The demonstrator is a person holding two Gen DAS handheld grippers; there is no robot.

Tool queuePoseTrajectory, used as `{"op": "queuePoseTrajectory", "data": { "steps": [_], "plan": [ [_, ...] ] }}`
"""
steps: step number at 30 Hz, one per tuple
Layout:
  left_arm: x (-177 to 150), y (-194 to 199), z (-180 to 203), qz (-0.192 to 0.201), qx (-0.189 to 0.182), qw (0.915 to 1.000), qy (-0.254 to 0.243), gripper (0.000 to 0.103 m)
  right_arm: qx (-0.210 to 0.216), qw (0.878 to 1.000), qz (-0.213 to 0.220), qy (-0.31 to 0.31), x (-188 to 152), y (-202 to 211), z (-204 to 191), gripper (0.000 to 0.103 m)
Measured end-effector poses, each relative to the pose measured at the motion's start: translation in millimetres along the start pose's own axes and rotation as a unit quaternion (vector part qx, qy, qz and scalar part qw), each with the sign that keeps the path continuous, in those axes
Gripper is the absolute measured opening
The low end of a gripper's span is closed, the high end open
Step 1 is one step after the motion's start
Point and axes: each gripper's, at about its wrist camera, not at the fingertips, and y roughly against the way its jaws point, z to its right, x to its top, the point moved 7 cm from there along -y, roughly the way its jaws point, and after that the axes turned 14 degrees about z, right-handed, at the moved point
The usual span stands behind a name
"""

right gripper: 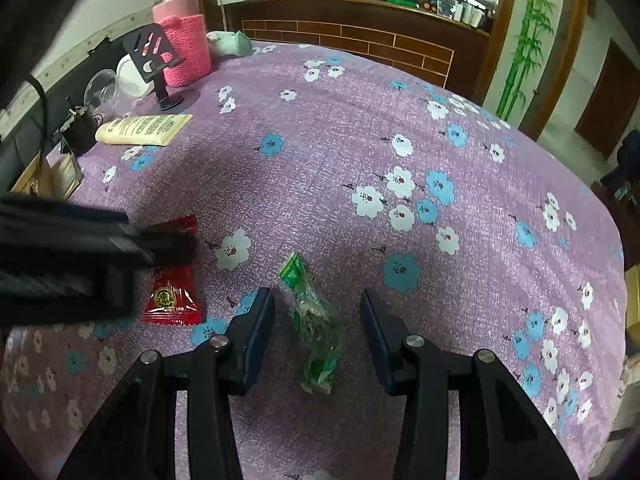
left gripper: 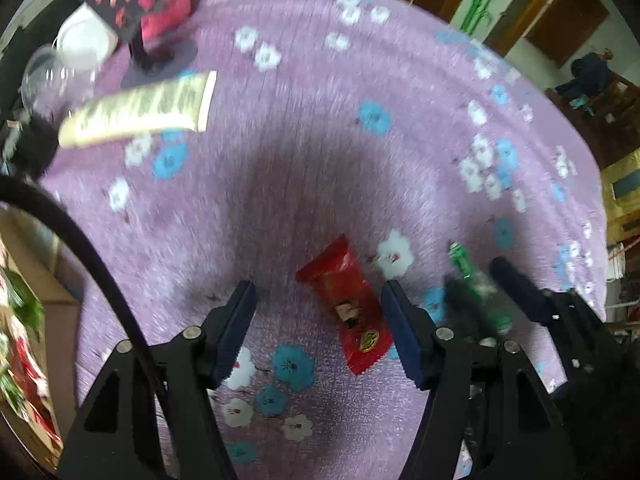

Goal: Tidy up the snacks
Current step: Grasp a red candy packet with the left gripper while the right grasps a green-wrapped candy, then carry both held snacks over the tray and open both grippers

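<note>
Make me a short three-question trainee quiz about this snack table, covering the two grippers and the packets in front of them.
1. True or false: the left gripper has its jaws shut on the red snack packet.
2. Which packet lies between the open jaws of the right gripper?
A. red snack packet
B. green snack packet
C. cream tube
3. Fill in: the pink knitted holder stands at the far ___ corner of the floral tablecloth in the right wrist view.

Key: 1 false, both jaws are open. 2 B. 3 left.
</note>
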Motion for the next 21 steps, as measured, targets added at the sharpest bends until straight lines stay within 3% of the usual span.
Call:
{"op": "queuePoseTrajectory", "data": {
  "steps": [4, 6, 8, 15, 21],
  "plan": [
    [0, -3, 5, 0.014, 0.031, 0.9992, -0.02, 0.062, 0.001, 1.0, 0.004, 0.009, 2, 0, -1, 0.021],
    [0, -2, 4, 0.029, 0.049, 0.9978, -0.034, 0.041, -0.001, 1.0, 0.005, 0.012, 1, 1, -2, 0.018],
    [-2, 1, 7, 0.032, 0.036, 0.9981, -0.038, 0.019, 0.002, 1.0, 0.005, 0.007, 0, 2, -3, 0.018],
    [-22, 17, 0, 0.031, 0.018, 0.9982, -0.049, 0.019, 0.003, 1.0, 0.002, -0.001, -10, 15, -7, 0.018],
    [-62, 41, -21, 0.024, -0.001, 0.9977, -0.064, 0.019, 0.01, 1.0, -0.007, -0.017, -33, 44, -21, 0.018]
  ]
}}
